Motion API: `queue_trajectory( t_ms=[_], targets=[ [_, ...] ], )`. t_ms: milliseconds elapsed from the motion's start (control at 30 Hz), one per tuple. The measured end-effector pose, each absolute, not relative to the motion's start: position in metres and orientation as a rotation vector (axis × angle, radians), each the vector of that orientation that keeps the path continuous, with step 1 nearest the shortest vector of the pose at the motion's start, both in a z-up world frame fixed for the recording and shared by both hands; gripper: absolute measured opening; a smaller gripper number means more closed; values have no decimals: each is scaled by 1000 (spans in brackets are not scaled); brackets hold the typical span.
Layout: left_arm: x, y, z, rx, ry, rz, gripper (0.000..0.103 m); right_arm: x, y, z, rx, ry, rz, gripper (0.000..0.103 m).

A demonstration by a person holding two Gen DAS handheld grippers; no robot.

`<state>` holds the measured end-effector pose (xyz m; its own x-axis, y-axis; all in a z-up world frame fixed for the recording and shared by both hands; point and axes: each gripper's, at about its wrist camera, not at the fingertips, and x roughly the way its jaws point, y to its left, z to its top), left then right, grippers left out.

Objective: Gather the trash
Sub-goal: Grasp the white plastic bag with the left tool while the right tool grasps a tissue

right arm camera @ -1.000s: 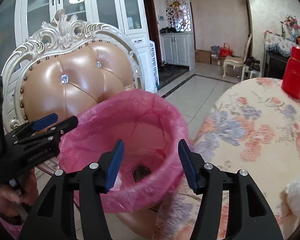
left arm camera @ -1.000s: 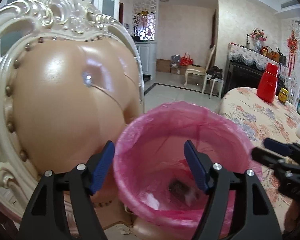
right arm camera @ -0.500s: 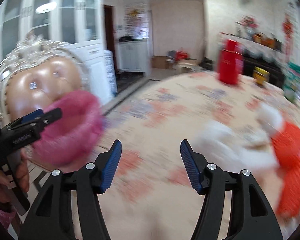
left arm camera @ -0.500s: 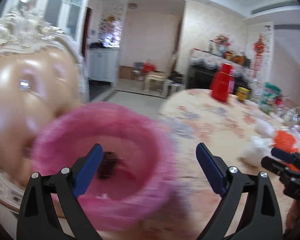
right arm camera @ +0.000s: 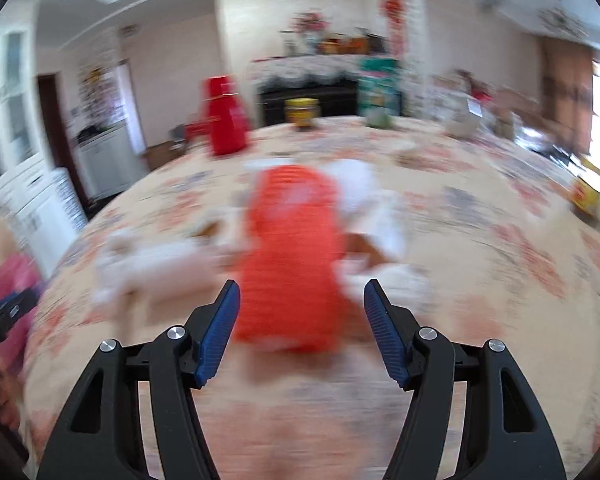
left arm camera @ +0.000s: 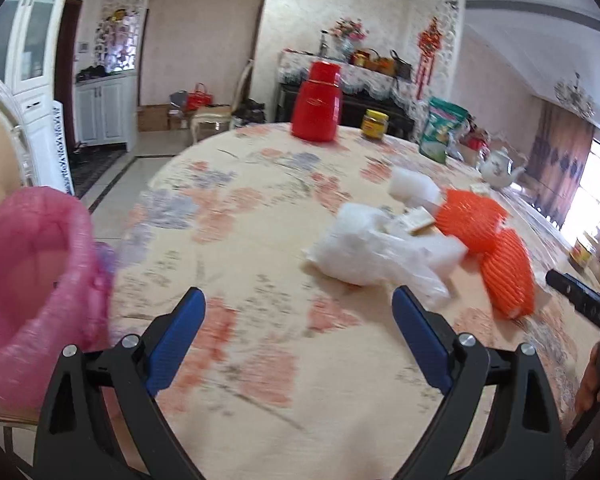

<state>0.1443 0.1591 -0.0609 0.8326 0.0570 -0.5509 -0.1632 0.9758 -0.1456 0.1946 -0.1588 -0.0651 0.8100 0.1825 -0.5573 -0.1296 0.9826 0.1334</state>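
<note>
Left gripper (left arm camera: 298, 322) jaws wide, empty, over floral tablecloth (left arm camera: 260, 208). Right gripper (right arm camera: 302, 312) just been opening, empty, orange foam net (right arm camera: 292, 256) lying just ahead. White plastic bag (left arm camera: 364, 248) mid-table; pink-lined bin (left arm camera: 28, 280) at left edge.

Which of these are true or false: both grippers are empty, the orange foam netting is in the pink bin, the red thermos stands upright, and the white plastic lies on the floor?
1. Both the left gripper and right gripper hold nothing. True.
2. The orange foam netting is inside the pink-lined bin. False: it lies on the table.
3. The red thermos stands upright on the table. True.
4. The white plastic wrap lies on the floor. False: it is on the table, beside the netting.
</note>
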Motion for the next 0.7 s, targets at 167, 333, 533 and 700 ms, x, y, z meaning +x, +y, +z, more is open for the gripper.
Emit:
queue_trajectory(
  t_ms=[167,333,533,700],
  targets=[
    [154,141,-63,-159,603,99,92,223,-209,-86,166,717,81,62],
    [163,128,-62,-152,622,90,92,238,-211,-99,194,770,124,65],
    [179,122,-58,-135,641,106,92,251,-201,-97,156,785,101,65],
    [199,127,-60,-156,664,134,92,256,-206,-104,193,828,116,50]
  ],
)
